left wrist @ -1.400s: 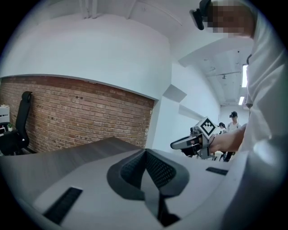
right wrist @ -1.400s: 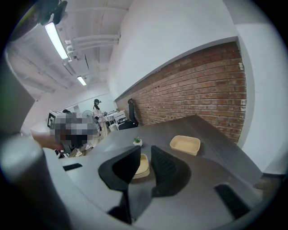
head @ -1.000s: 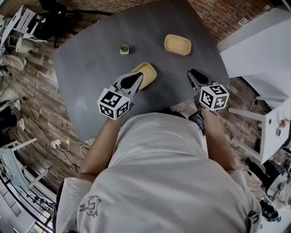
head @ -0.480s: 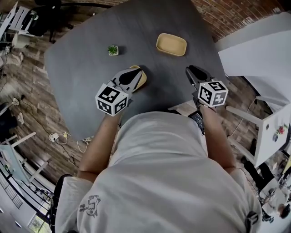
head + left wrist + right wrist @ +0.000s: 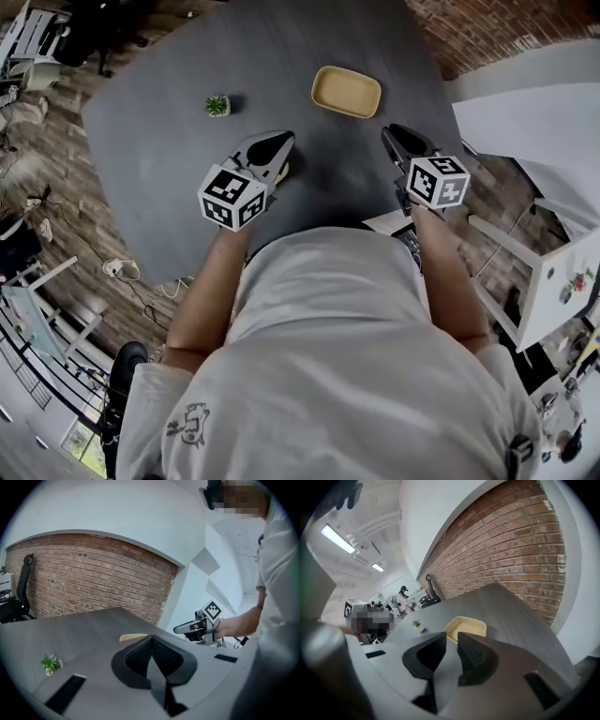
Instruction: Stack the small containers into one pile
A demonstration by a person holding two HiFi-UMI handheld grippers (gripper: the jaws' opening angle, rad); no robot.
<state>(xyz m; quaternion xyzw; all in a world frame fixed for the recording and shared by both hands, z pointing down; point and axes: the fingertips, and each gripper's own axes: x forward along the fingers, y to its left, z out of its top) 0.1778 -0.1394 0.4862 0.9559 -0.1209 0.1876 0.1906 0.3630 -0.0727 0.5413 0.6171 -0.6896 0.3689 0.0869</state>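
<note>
Head view, table (image 5: 169, 187): a dark grey top is seen filling the upper half of the frame. Both containers and a small plant are set on it.
Left gripper (image 5: 279, 145): it is held left of centre and pointed toward the upper right. In the left gripper view, its jaws (image 5: 150, 639) are seen pressed together with nothing between them.
Right gripper (image 5: 397, 137): it is held right of centre, over the table's near edge, and pointed up the frame. In the right gripper view, its jaws (image 5: 451, 637) are seen slightly spread, with bare table showing through the gap and nothing pinched.
Far container (image 5: 347, 91): a tan, shallow, empty tray is seen upright in the upper middle. It lies up and left of the right gripper's tips and apart from both grippers. In the right gripper view it (image 5: 466, 626) is framed just above the jaw tips.
Near container (image 5: 282, 171): only a tan sliver is seen at the right flank of the left gripper, which covers the rest.
Tan rim (image 5: 133, 637): it is seen just over the left jaw tips. Which container it belongs to cannot be told.
Plant (image 5: 217, 106): a small potted green is seen at upper left, well apart from both grippers.
</note>
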